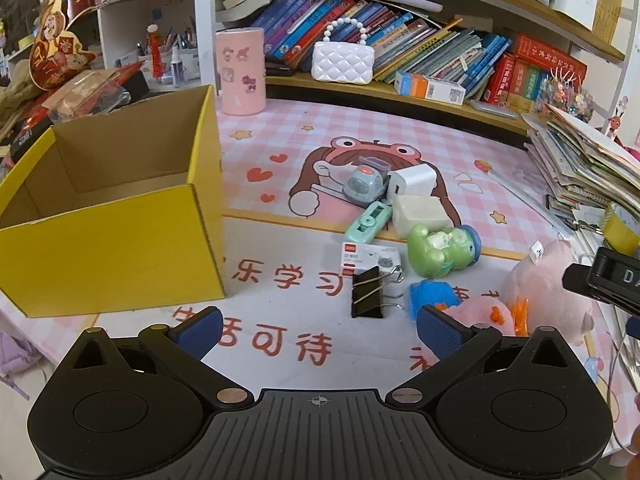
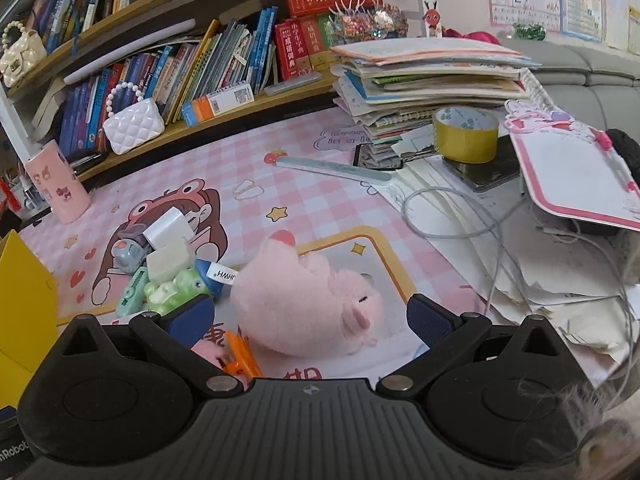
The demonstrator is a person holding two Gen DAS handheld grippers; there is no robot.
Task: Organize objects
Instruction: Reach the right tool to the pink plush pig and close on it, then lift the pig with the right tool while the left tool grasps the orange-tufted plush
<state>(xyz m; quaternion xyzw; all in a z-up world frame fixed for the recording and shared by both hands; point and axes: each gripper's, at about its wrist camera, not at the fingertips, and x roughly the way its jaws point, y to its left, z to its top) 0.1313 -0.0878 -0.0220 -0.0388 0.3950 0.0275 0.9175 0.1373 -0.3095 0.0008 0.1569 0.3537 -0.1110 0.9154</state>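
An open yellow cardboard box [image 1: 120, 232] stands at the left, empty inside. A pile of small things lies mid-mat: a black binder clip [image 1: 370, 294], a green frog toy [image 1: 440, 250], a white charger [image 1: 412, 180], a mint correction tape [image 1: 368, 222], a pink pig plush [image 2: 308, 304]. My left gripper [image 1: 318, 332] is open and empty, just short of the binder clip. My right gripper [image 2: 308, 320] is open, its fingers on either side of the pig plush, not closed on it.
A pink cylinder cup [image 1: 240, 72] stands behind the box. Shelves of books [image 1: 400, 40] run along the back. A stack of books [image 2: 424, 76], yellow tape roll [image 2: 466, 134], cables [image 2: 480, 216] and a pink board [image 2: 576, 176] crowd the right side.
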